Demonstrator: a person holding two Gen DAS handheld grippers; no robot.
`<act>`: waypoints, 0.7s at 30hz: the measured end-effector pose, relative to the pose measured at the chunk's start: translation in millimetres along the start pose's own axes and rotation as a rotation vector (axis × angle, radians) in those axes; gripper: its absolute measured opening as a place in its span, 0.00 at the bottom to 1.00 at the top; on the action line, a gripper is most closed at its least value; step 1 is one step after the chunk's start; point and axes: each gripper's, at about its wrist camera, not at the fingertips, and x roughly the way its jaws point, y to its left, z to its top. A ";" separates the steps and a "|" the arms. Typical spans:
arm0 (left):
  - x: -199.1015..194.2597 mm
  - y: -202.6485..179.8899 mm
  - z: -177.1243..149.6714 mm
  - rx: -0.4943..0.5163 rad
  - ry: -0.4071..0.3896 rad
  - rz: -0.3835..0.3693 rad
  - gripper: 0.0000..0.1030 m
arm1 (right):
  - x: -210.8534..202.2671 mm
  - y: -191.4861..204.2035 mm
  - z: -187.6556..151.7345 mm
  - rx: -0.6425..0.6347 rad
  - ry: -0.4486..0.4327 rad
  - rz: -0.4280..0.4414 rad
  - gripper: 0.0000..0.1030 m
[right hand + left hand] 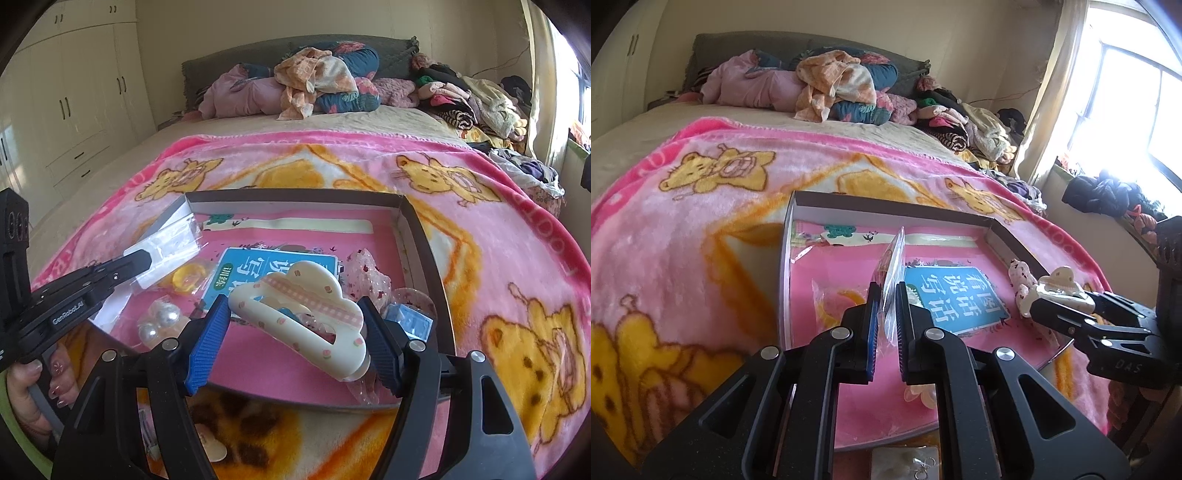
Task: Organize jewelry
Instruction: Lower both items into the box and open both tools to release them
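Observation:
A shallow cardboard box (pixel 886 211) (pixel 295 195) lies on the pink bear blanket, holding a pink book with a teal label (pixel 255 275). My left gripper (pixel 888 299) is shut on a small clear plastic bag (pixel 893 258), which stands edge-up over the box's left half. In the right wrist view that left gripper (pixel 142 258) reaches in from the left with the bag (pixel 168 240). My right gripper (pixel 295 336) is shut on a cream cloud-shaped hair claw clip (pixel 306 314), held above the box's near right part. The left wrist view shows the clip (pixel 1062 282) on the right gripper (pixel 1056 314).
In the box lie a yellow ring in a bag (pixel 188 277), pearl pieces (pixel 159 321), a pink spotted clip (pixel 369 273) and a small blue box (pixel 412 321). An earring card (pixel 905 461) sits near the box's front. Piled clothes (pixel 325 81) fill the bed's far end. A hand (pixel 26 387) grips the left tool.

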 end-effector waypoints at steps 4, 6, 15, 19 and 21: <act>0.5 1.6 -0.5 -0.002 0.003 -0.006 0.04 | 8.6 0.1 0.8 0.001 0.010 -0.004 0.66; 0.9 1.4 -0.9 0.000 0.005 -0.003 0.04 | 13.0 -0.1 0.4 0.002 0.018 -0.002 0.66; 3.1 -3.3 -3.6 0.011 0.014 -0.013 0.04 | 20.6 -1.5 -9.0 0.019 0.041 0.003 0.66; 4.3 -3.3 -3.4 0.013 0.017 -0.014 0.04 | 20.0 0.9 -13.3 0.015 0.046 0.003 0.67; 4.2 -3.5 -3.4 0.014 0.017 -0.012 0.04 | 18.8 2.3 -15.0 0.003 0.048 -0.004 0.67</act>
